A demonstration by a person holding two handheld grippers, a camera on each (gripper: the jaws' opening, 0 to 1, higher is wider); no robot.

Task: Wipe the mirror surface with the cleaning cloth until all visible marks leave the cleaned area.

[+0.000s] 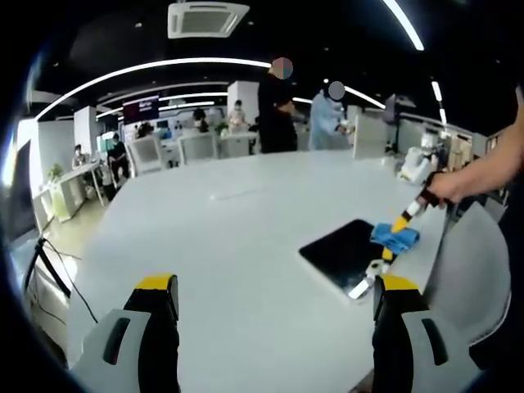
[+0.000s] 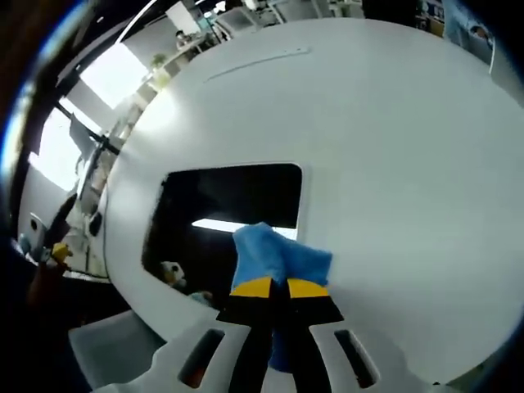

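- Left gripper [image 1: 274, 299]: its jaws stand wide apart over the bare white table [image 1: 213, 246], with nothing between them; it hangs above the near part of the table, well apart from the mirror.
- Right gripper [image 2: 278, 286]: its jaws are pinched together on a blue cloth [image 2: 274, 258], which bunches out past the yellow tips.
- In the left gripper view the right gripper [image 1: 391, 246] comes in from the right, held by a hand [image 1: 446, 188], and presses the cloth [image 1: 395, 237] onto the far right edge of the mirror.
- Mirror [image 2: 221, 213]: a dark rectangle with rounded corners, lying flat on the table [image 2: 393, 147] near its rim; in the left gripper view the mirror [image 1: 340, 254] sits to the right of centre.
- In the right gripper view the cloth rests on the mirror's near edge, by one corner; the glass reflects a bright strip of ceiling light just beyond the cloth.
- I cannot tell from either view whether marks lie on the glass.
- A grey chair [image 1: 475, 270] stands at the table's right edge, beside the mirror.
- Far across the table, people [image 1: 278, 110] stand by desks and screens.
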